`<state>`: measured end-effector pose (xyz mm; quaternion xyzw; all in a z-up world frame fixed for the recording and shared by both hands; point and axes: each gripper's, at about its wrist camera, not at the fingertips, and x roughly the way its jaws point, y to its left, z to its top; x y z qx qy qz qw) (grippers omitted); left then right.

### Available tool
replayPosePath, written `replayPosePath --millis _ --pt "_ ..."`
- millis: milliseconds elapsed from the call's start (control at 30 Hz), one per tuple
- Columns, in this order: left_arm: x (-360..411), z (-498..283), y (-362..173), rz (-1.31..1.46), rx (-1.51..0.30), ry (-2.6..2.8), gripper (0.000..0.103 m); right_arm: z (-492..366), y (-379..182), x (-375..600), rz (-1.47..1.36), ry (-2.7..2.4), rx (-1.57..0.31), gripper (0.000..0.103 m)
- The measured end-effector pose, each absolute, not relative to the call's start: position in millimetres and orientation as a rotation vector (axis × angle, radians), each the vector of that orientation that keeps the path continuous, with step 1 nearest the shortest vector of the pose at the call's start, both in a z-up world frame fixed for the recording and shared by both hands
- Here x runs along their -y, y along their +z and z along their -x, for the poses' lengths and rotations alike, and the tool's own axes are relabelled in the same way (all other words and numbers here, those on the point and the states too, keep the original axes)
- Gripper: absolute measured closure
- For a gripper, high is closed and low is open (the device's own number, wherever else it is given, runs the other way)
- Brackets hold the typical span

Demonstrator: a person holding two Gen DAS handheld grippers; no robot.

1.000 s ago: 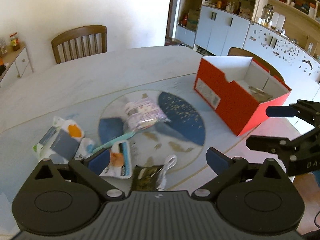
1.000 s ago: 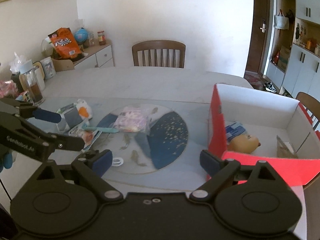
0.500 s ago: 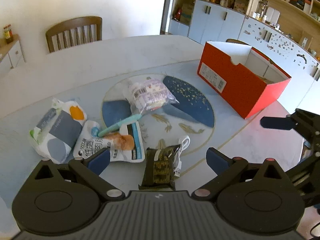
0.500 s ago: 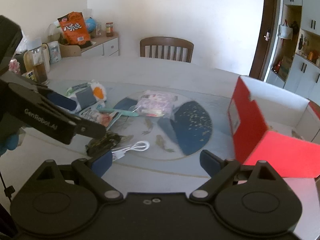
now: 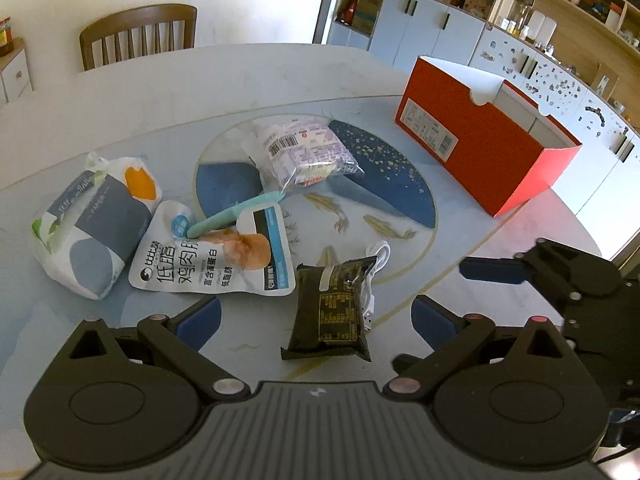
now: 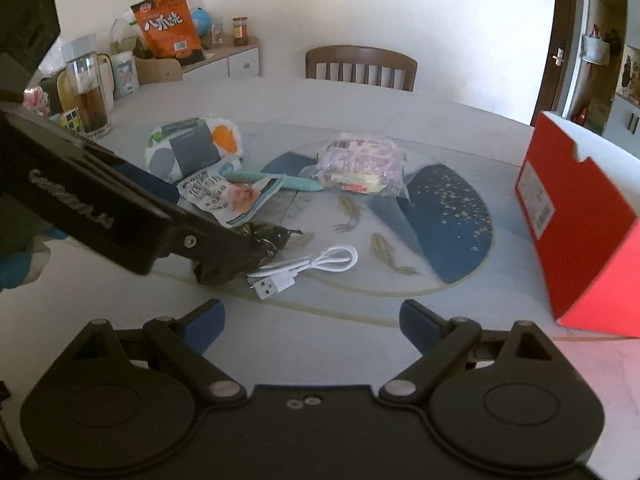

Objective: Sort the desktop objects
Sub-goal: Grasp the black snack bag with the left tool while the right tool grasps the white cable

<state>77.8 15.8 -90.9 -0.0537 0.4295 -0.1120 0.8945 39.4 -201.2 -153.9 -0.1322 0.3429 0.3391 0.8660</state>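
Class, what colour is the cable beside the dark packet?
White cable, clearest in the right wrist view.

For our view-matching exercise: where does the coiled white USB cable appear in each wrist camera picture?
Left wrist view: the coiled white USB cable lies lower centre, against the dark snack packet's right edge.
Right wrist view: the cable sits centre, right of the packet.
Shared landmark: the red cardboard box.

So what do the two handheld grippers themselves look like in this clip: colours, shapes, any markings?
Both are matte black plastic. The left gripper and right gripper each have two round discs at the base, angled linkage arms with silver pivot pins, and dark blue fingertip pads. The left one has a ribbed housing with a small lightning-bolt mark; seen from the right wrist camera, its side carries white lettering, too blurred to read. A blue glove shows.
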Motion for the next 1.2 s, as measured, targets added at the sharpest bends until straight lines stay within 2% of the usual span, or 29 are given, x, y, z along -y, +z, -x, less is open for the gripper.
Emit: replayPosePath --millis 467,667,867,1033,1200 --pt "-22 -87 -109 0.213 -0.943 -0.226 0.012 -68 -174 185 0.259 0.747 -0.694 0.008" --pt "-24 -91 -110 0.234 -0.932 -0.222 0.015 -76 -175 184 0.265 0.772 -0.675 0.011" --pt "-23 -98 -110 0.253 -0.932 -0.238 0.032 -79 -174 183 0.275 0.804 -0.666 0.021" --pt "-22 -101 -109 0.259 -0.933 -0.225 0.039 -79 -173 183 0.275 0.804 -0.668 0.025" --pt "-23 -102 -108 0.268 -0.937 -0.223 0.059 -78 -172 183 0.276 0.802 -0.674 0.026"
